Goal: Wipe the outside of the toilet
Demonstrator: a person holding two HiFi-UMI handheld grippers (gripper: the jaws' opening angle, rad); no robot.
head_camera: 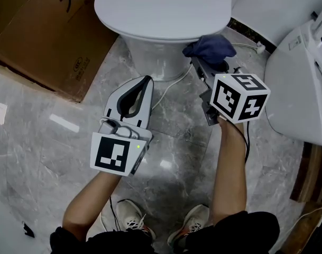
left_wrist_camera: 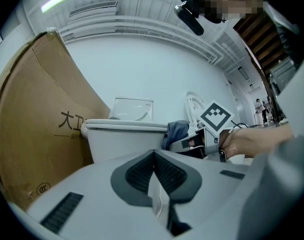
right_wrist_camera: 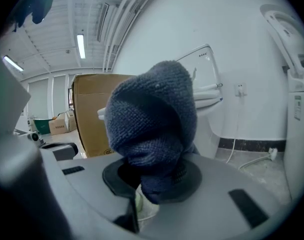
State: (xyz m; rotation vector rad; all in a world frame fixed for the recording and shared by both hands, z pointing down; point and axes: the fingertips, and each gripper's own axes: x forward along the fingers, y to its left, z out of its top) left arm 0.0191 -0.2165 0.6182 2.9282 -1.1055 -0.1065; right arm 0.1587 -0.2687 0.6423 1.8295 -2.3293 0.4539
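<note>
1. Gripping a dark blue cloth (head_camera: 209, 47) in the closed fingers of the right gripper (head_camera: 199, 63); cloth bunched into a wad over the fingertips, just beside the right flank of the toilet (head_camera: 161, 15), below the lid rim; contact with the porcelain not discernible
2. Left gripper (head_camera: 148, 80): fingers (left_wrist_camera: 134, 176) shut tip to tip, nothing between; held over the marble floor (head_camera: 44, 142) in front of the bowl, apart from it
3. Cloth, handling, judged: knitted, soft, light, limp; best pinched deep in its folds to resist drag
4. Toilet, handling, judged: fixed, rigid, glazed, likely slick; nothing to seize, only a curved wall to press the wad along
5. Nearby: cardboard box (head_camera: 44, 36) left of the bowl; white cable (head_camera: 174, 83) on the floor at its foot, a possible snag
</note>
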